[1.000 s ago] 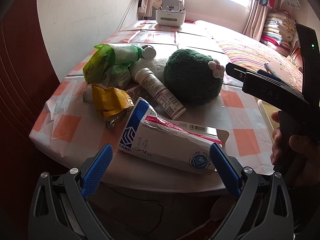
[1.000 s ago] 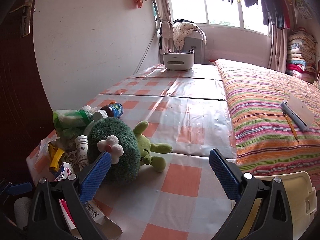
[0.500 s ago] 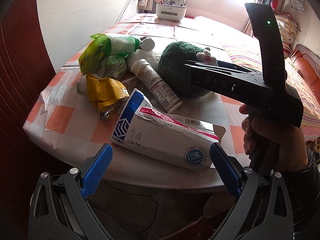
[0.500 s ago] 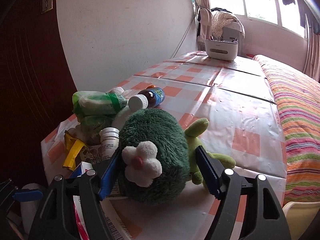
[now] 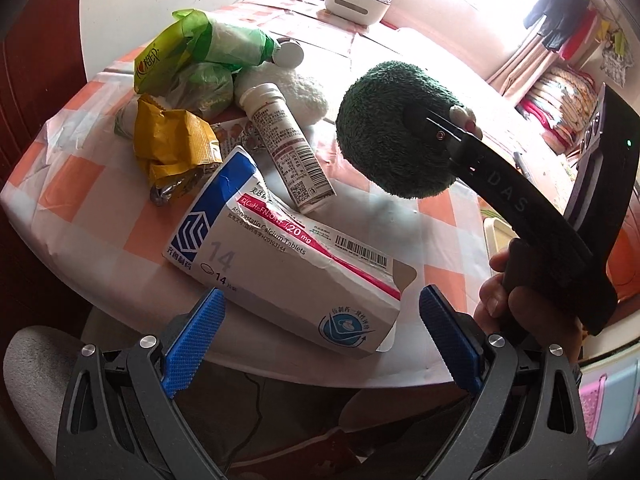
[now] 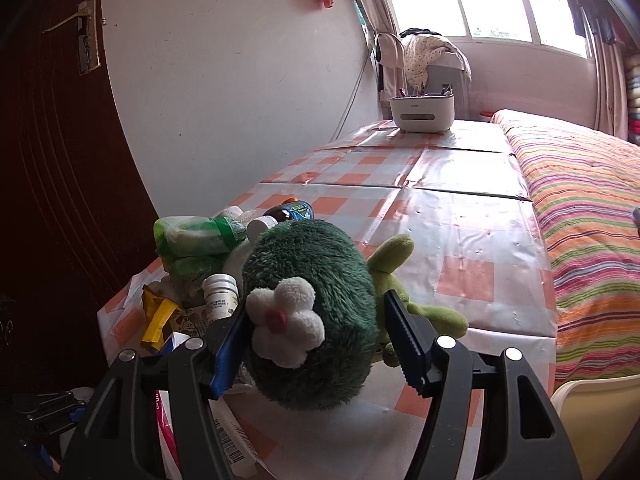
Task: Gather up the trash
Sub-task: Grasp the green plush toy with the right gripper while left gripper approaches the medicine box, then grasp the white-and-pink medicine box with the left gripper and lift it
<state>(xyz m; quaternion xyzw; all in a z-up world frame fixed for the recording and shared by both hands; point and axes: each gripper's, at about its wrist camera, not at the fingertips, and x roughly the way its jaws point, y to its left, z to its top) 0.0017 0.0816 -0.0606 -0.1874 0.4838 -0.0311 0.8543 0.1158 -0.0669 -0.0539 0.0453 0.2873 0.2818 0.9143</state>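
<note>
Checked table (image 5: 96,216) half under trash heap (image 5: 188,92)

Both views are lit by daylight from the window (image 6: 500,12), which is blown out to white, and the upper right of the left wrist view is washed by glare. Sheen is thrown across the glossy checked tablecloth (image 6: 460,208), while the door (image 6: 52,200) is left in deep shadow. Straight lines are bowed by fisheye distortion, the corners are vignetted black, and focus is kept sharp throughout.
</note>
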